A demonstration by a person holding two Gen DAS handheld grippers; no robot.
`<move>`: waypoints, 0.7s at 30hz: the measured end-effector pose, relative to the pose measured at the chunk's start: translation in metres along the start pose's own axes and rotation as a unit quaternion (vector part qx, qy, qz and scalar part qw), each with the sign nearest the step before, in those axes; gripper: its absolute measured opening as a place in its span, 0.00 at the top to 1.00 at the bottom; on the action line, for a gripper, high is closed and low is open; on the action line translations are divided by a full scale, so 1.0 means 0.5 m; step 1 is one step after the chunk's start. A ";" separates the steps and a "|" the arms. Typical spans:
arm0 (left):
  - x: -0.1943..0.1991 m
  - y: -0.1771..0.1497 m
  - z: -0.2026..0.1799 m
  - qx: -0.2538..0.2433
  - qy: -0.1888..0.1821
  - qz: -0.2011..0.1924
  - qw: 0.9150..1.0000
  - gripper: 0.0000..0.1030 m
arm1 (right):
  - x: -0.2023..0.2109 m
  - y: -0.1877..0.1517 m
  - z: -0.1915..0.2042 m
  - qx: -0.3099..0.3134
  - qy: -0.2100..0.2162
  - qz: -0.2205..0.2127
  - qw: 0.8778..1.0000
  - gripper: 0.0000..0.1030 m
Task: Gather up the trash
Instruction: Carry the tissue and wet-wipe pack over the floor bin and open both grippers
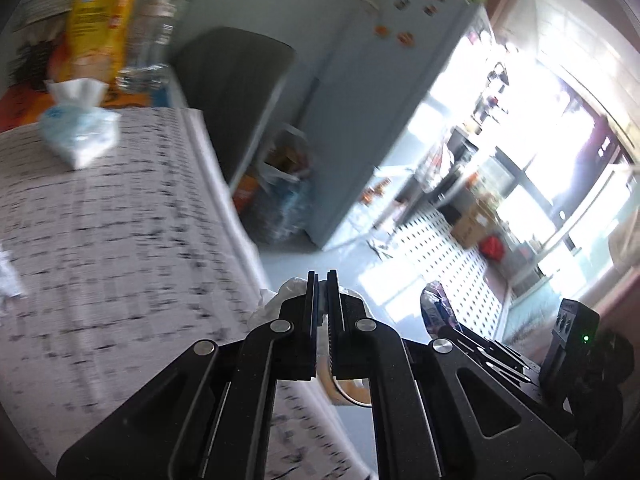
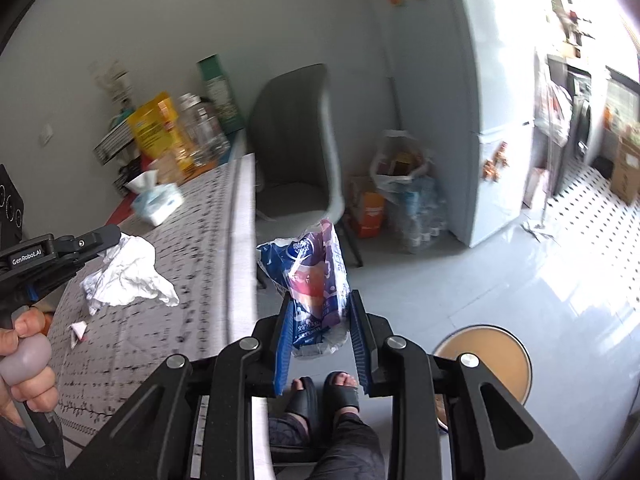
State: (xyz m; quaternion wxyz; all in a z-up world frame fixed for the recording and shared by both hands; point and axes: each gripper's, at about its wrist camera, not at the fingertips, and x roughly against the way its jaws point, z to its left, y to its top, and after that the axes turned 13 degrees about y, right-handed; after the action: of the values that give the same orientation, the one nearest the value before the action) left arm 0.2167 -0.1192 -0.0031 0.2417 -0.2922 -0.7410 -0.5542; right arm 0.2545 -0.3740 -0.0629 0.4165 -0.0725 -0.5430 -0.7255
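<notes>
My left gripper [image 1: 323, 280] is shut on a crumpled white tissue [image 1: 288, 292] at the table's right edge; in the right wrist view that tissue [image 2: 124, 272] hangs from the left gripper [image 2: 102, 240] over the table. My right gripper [image 2: 320, 308] holds a blue and purple plastic wrapper [image 2: 312, 276] between its pads, out past the table edge above the floor. The wrapper also shows in the left wrist view [image 1: 436, 308]. A small folded paper scrap [image 2: 78, 330] lies on the patterned tablecloth [image 2: 168, 312].
A tissue pack [image 2: 158, 200], a yellow bag [image 2: 158, 132] and bottles [image 2: 204, 132] stand at the table's far end. A grey chair [image 2: 296, 148], a full trash bag [image 2: 404, 172], a fridge [image 2: 460, 100] and a round wooden stool [image 2: 486, 356] stand around. The person's feet [image 2: 324, 396] are below.
</notes>
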 end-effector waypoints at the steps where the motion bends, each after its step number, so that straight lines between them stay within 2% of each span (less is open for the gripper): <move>1: -0.011 0.001 -0.016 -0.006 -0.004 0.005 1.000 0.95 | 0.008 -0.004 -0.023 -0.009 -0.006 -0.003 1.000 0.74; 10: -0.169 -0.035 -0.226 -0.085 -0.039 0.070 0.993 0.95 | 0.055 -0.054 -0.208 -0.087 -0.056 -0.017 0.994 0.74; 18: -0.348 -0.120 -0.384 -0.136 -0.057 0.153 0.977 0.95 | 0.084 -0.116 -0.354 -0.143 -0.097 -0.015 0.985 0.74; 21: -0.399 -0.150 -0.420 -0.146 -0.057 0.174 0.972 0.95 | 0.085 -0.144 -0.402 -0.162 -0.110 -0.009 0.981 0.74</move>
State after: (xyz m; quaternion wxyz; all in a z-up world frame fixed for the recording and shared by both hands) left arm 0.3136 -0.3705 -0.1337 0.2469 -0.4799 -0.6025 -0.5880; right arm 0.2479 -0.5622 -0.1720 0.3309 -0.2135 -0.4610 -0.7952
